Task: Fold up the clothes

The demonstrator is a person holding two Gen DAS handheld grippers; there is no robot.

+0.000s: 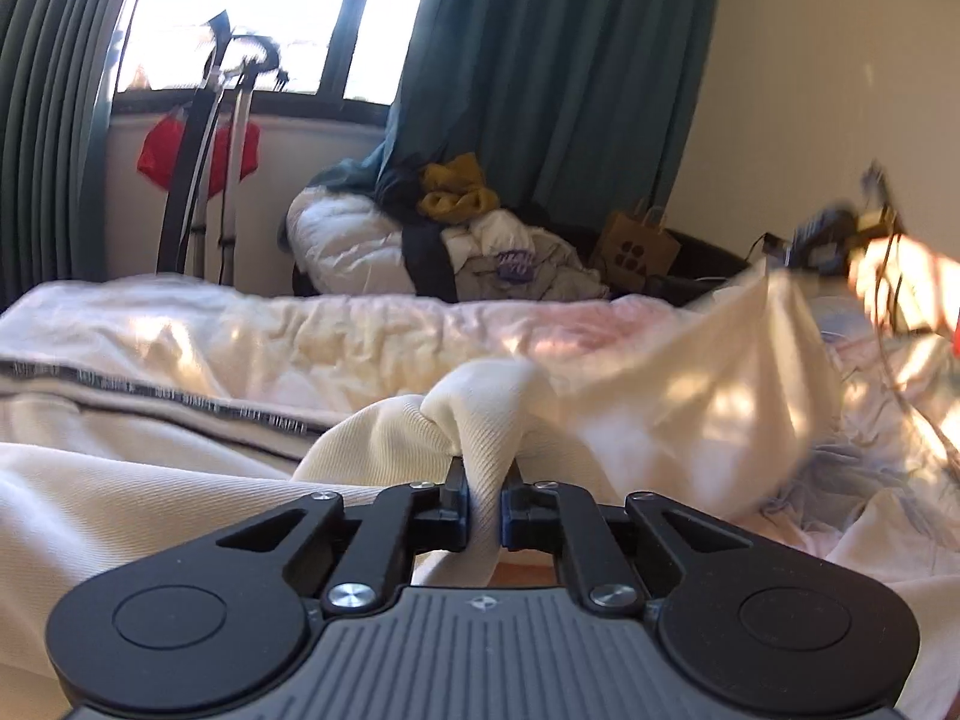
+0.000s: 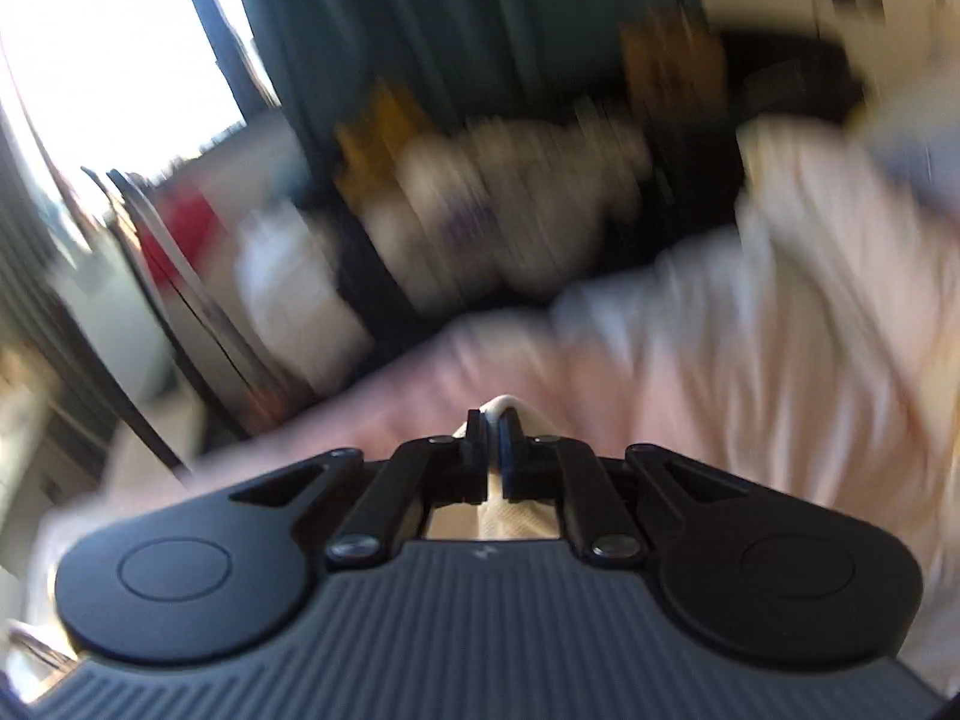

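Left hand-held gripper (image 1: 483, 483) is clamped on a bunched fold of the cream garment (image 1: 480, 402) over the bed (image 1: 180, 324); right hand-held gripper (image 2: 493, 441) pinches cream cloth too, its view blurred.

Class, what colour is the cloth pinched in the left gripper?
Cream cloth, in the left gripper; clearest in the left wrist view.

Teal curtain (image 1: 540, 60), paper bag (image 1: 639, 243), window (image 1: 252, 12)

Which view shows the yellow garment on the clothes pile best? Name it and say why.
The left wrist view: the yellow garment sits sharp atop the clothes pile by the teal curtain. The right wrist view is motion-blurred, leaving only a yellow smear.
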